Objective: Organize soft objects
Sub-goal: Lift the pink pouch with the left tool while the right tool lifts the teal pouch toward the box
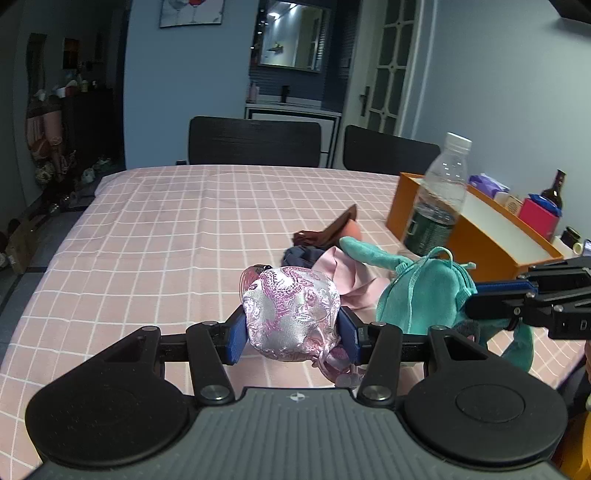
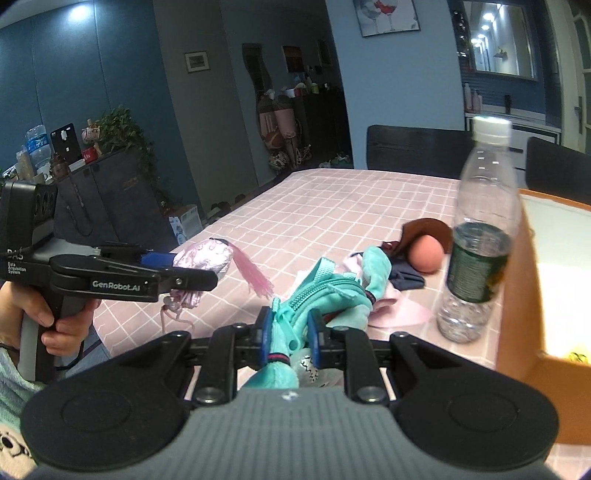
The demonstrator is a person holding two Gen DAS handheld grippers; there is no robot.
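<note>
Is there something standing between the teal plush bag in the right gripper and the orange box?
Yes. The water bottle stands upright on the table just in front of the orange box, between it and the teal plush bag that the right gripper holds.

Premises were a domestic dining room: table (image 1: 184,221) under pink checked cloth, dark chairs (image 1: 255,142) at its far edge, framed wine-glass picture (image 2: 388,14), houseplant (image 2: 122,129).

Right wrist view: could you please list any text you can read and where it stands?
"GenRobot.AI": side of the left hand-held gripper.
"Data Acquisition System": small print on the left hand-held gripper's body.
Water bottle label: too blurred to read.
Left wrist view: none readable.
</note>
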